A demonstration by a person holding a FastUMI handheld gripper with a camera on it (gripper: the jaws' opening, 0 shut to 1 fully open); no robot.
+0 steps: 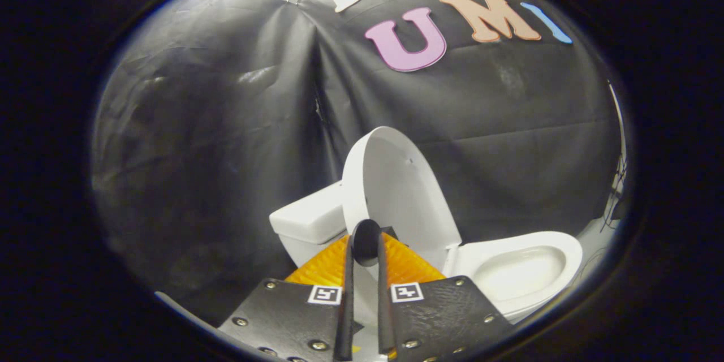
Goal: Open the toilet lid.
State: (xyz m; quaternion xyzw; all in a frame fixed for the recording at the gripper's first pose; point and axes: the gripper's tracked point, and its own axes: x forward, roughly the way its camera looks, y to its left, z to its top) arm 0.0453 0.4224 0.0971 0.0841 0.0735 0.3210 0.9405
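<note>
Your claw (366, 249) pinches the raised toilet lid (396, 186) by its near rim, bowl (520, 266) exposed right; tip it back toward the tank (308, 218), then release.

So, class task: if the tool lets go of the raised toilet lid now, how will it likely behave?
The lid looks like a stiff, thin shell, so it probably won't flex. It stands near upright by the tank, so it may stay up, or drop onto the bowl if nudged forward. The tool grips its edge.
</note>
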